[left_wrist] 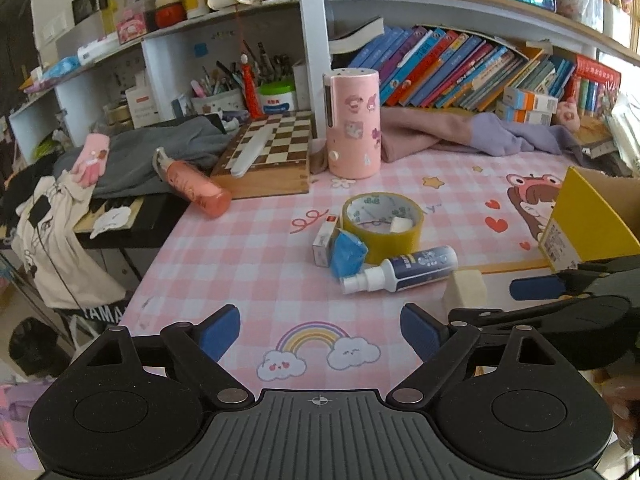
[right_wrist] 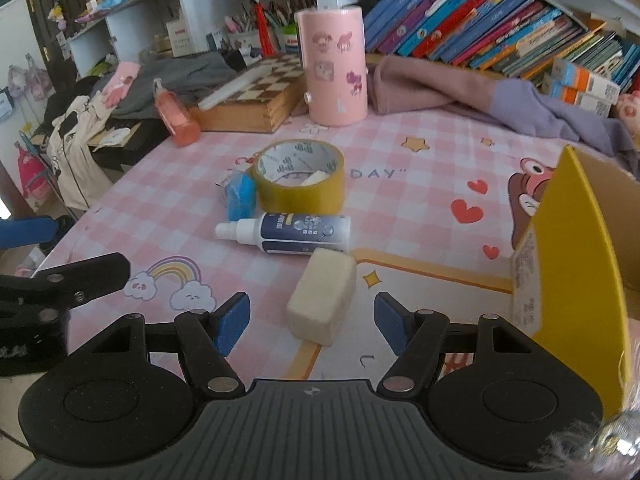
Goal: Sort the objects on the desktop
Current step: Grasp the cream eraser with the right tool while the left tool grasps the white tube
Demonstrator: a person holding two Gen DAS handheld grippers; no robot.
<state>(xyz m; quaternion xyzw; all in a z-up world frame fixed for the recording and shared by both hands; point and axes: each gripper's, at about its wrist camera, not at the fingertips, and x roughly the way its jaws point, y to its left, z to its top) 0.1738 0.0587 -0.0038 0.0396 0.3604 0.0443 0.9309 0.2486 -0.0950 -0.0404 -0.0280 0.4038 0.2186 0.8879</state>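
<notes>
pink checked desk mat (left_wrist: 248, 280), tape roll (right_wrist: 300, 174), spray bottle (right_wrist: 288, 234)

The yellow box (right_wrist: 568, 248) runs off the right edge in both views, its contents unseen. A white block (left_wrist: 401, 225) sits half hidden inside the tape roll (left_wrist: 382, 226). Lettering on the spray bottle (right_wrist: 298, 236) is too small to read.

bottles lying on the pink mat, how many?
2. A white spray bottle lies in front of the tape roll, beside the sponge. A pink bottle lies at the far left edge by the chessboard.
</notes>
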